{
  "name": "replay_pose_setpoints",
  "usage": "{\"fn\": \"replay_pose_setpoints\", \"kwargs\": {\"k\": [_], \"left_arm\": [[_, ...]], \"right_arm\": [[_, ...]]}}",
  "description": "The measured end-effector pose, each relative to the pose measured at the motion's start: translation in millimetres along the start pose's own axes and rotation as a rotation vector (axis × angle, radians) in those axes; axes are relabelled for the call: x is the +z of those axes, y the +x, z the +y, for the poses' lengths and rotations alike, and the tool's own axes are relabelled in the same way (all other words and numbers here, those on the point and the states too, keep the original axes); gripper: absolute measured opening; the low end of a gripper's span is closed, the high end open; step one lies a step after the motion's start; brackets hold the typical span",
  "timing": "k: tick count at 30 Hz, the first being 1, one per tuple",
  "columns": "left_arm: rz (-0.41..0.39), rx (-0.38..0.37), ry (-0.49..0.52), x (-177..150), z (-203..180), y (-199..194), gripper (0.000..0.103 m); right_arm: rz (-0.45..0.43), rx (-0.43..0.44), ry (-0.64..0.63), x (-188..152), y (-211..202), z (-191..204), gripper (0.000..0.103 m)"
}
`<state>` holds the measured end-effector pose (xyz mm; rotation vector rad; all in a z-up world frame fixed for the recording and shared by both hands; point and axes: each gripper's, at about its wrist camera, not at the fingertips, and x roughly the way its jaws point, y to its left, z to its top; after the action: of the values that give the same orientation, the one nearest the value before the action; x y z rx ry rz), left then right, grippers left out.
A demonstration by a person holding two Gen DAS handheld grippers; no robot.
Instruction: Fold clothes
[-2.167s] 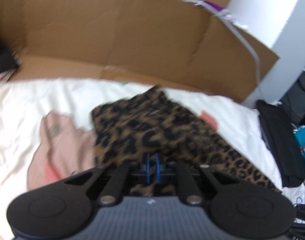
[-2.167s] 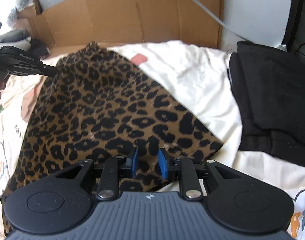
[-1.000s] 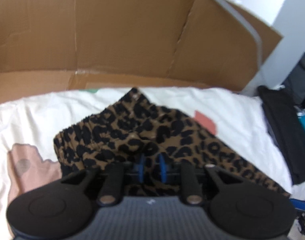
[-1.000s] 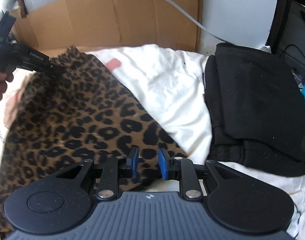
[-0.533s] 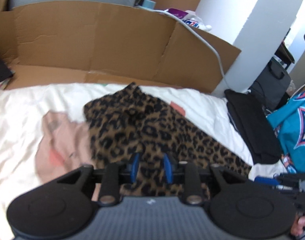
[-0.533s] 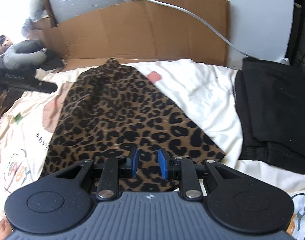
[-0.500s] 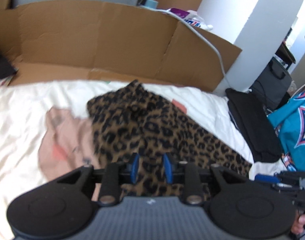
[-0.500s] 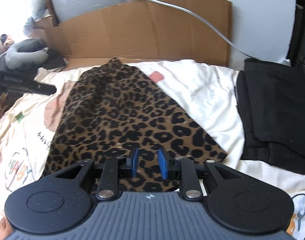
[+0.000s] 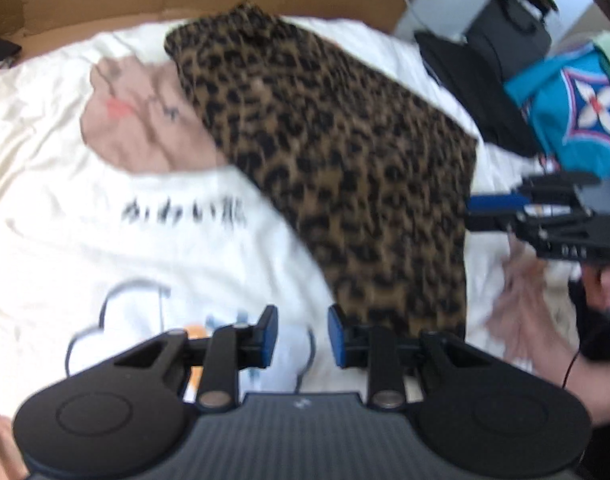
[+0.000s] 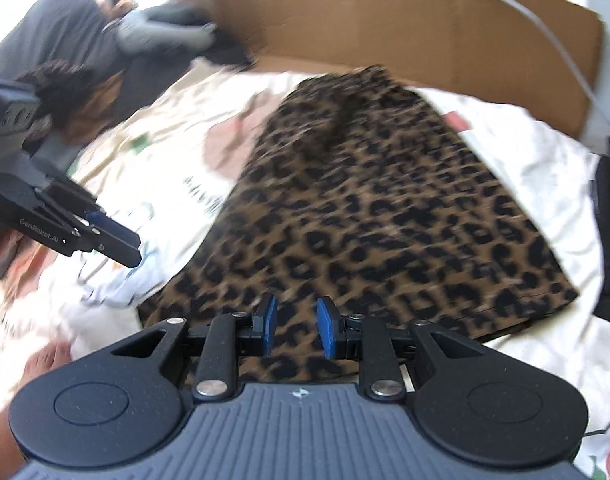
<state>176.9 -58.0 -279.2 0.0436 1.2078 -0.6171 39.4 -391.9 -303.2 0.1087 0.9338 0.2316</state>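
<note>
Left wrist view: the left gripper (image 9: pixel 301 336) is open and holds nothing, above the white sheet (image 9: pixel 105 240). The leopard cloth (image 9: pixel 337 152) lies at 1 o'clock.

Right wrist view: the right gripper (image 10: pixel 295 330) is open and empty, with the leopard cloth (image 10: pixel 385 208) spread toward 12 o'clock.

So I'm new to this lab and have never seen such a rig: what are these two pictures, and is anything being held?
A person holds a two-finger tool in each hand, with a camera on each looking along its fingers. One picture is from the left gripper, the other from the right gripper; each also shows the other tool at its edge. On the printed white sheet lies a leopard-print garment, with black clothes beside it and cardboard behind. Both pairs of fingers stand apart with nothing gripped; the picture is blurred.
</note>
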Motion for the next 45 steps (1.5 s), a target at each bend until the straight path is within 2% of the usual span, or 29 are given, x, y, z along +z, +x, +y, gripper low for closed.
{"fn": "replay_pose_setpoints", "kwargs": {"k": [6, 13, 20, 24, 26, 31, 34, 36, 39, 41, 43, 45], "left_arm": [[0.031, -0.038, 0.072, -21.8, -11.5, 3.4, 0.028], [0.053, -0.033, 0.087, -31.3, -21.2, 28.4, 0.029], [0.016, -0.031, 0.105, -25.2, -33.0, 40.1, 0.033], [-0.002, -0.016, 0.133, -27.2, -36.5, 41.5, 0.029], [-0.016, -0.025, 0.099, -28.7, -30.1, 38.8, 0.011], [-0.053, -0.142, -0.215, -39.5, 12.9, 29.9, 0.005], [-0.038, -0.166, -0.293, -43.6, 26.4, 28.9, 0.004], [-0.023, -0.171, -0.297, -45.0, 28.5, 27.2, 0.005], [-0.031, -0.187, -0.318, -47.4, 34.6, 19.5, 0.014], [-0.053, -0.210, -0.353, -48.6, 40.6, 14.0, 0.024], [-0.088, -0.245, -0.404, -47.0, 46.3, 10.7, 0.048], [-0.117, -0.272, -0.441, -43.7, 48.8, 11.8, 0.055]], "right_arm": [[0.054, 0.008, 0.009, -9.3, 9.7, 3.8, 0.029], [0.070, 0.033, -0.019, -14.6, 12.2, 11.4, 0.029], [0.083, 0.036, -0.014, -15.3, 17.6, 12.3, 0.029], [0.101, 0.038, -0.024, -18.5, 23.8, 14.3, 0.029], [0.112, 0.034, -0.022, -20.4, 26.8, 14.0, 0.029], [0.132, 0.024, -0.012, -25.3, 31.9, 11.3, 0.029], [0.136, 0.022, -0.013, -26.7, 33.5, 10.6, 0.029], [0.139, 0.019, -0.015, -27.1, 34.1, 10.3, 0.030], [0.142, 0.016, -0.013, -26.5, 33.5, 9.5, 0.030], [0.142, 0.015, -0.013, -26.4, 32.7, 9.5, 0.030], [0.142, 0.014, -0.013, -26.6, 32.2, 9.7, 0.030], [0.141, 0.015, -0.011, -26.9, 31.7, 9.4, 0.030]]}}
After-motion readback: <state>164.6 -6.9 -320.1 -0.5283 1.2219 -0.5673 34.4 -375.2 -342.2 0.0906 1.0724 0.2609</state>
